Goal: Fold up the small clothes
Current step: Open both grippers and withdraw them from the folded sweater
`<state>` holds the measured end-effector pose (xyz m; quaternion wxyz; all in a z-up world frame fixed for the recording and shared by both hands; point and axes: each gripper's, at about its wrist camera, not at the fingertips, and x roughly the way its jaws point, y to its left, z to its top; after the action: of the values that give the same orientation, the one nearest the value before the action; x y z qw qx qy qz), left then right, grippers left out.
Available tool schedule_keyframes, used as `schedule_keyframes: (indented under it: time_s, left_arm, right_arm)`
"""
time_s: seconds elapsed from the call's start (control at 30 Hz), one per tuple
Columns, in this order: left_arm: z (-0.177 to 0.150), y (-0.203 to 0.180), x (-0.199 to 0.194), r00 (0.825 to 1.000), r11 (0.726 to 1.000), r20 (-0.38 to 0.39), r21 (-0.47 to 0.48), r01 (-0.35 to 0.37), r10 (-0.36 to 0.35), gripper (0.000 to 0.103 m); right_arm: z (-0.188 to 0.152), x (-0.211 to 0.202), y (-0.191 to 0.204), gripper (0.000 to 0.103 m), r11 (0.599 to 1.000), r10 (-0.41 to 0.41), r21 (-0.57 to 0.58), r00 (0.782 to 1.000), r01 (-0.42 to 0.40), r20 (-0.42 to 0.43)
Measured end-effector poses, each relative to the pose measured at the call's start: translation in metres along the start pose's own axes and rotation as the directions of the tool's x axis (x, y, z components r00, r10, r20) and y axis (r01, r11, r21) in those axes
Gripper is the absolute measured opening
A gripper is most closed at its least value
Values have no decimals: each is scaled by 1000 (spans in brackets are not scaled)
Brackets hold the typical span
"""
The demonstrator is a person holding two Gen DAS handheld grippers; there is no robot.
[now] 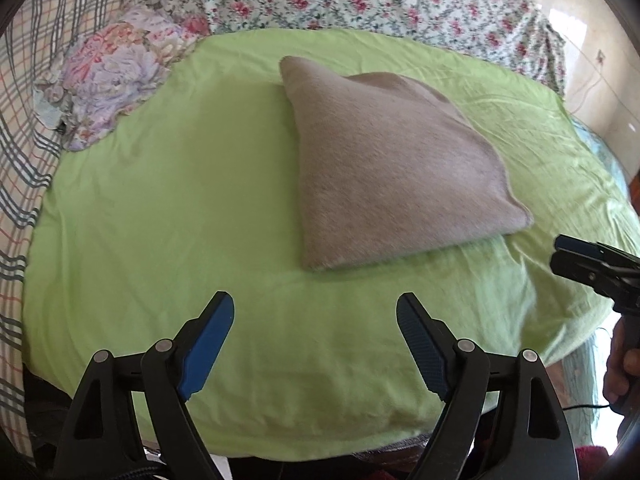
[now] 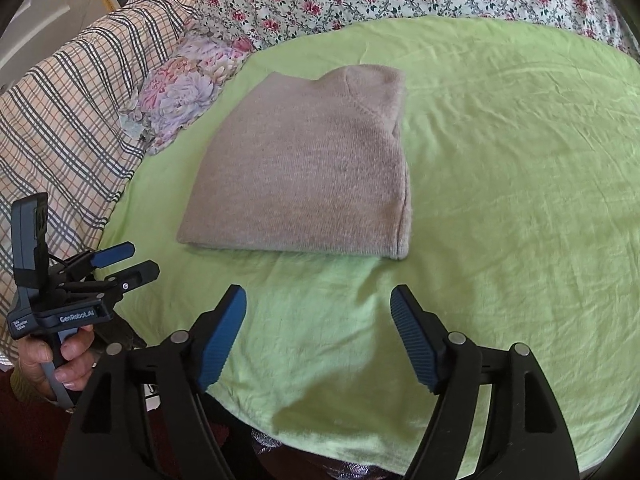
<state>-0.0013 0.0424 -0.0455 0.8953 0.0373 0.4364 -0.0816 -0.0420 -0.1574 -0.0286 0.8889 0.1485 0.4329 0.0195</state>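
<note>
From the left wrist we see our left hand-held gripper (image 1: 315, 308) spread wide and empty, poised over the near part of the green sheet (image 1: 160, 220), short of the sweater (image 1: 392, 172). The sweater lies folded into a compact block in the middle of the sheet, probably set there so both sides stay reachable. At the right edge the right hand-held gripper (image 1: 568, 248) pokes in, low and clear of the cloth; from here we cannot tell how far it is parted. From the right wrist, our right hand-held gripper (image 2: 318, 304) is likewise wide apart with nothing in it, aimed at the sweater's near edge but not touching it. The left one sits off to the side in a hand (image 2: 56, 360), beside the plaid bedding (image 2: 60, 128). We judge the folding nearly or fully finished.
</note>
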Motion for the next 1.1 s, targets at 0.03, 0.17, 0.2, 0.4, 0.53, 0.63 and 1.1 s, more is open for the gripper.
schedule_keyframes:
  time_s: [0.03,0.17,0.2,0.4,0.53,0.63,1.1]
  left_arm:
    - [2,0,0,1000,1000,2,-2,-9,9,84]
    - [8,-2,-1,999,999,16,-2,-35,35,84]
    - [9,-3,-1,999,999,16,0,-43,43,85]
    - [16,-8,1,997,997,14,16,-70,70,89]
    - [22,-8,3,996,996,12,18,-84,84,90]
    - [29,-9,3,996,996,22,16,-87,87,91]
    - [58,-8,9,994,995,54,11,-100,100,95]
  right_arm:
    - [1,1,1,79,1000,0,-6,1000,0,1]
    - [6,6,5,81,1000,1,-30,1000,-1,-2]
    - [7,7,5,81,999,1,-36,1000,-1,-2]
    - [11,13,13,85,999,3,-52,1000,-3,-1]
    - [15,16,18,86,998,0,-66,1000,0,-5]
    - [20,18,20,87,997,4,-73,1000,-4,-1]
    - [55,26,15,89,997,21,-74,999,-19,30]
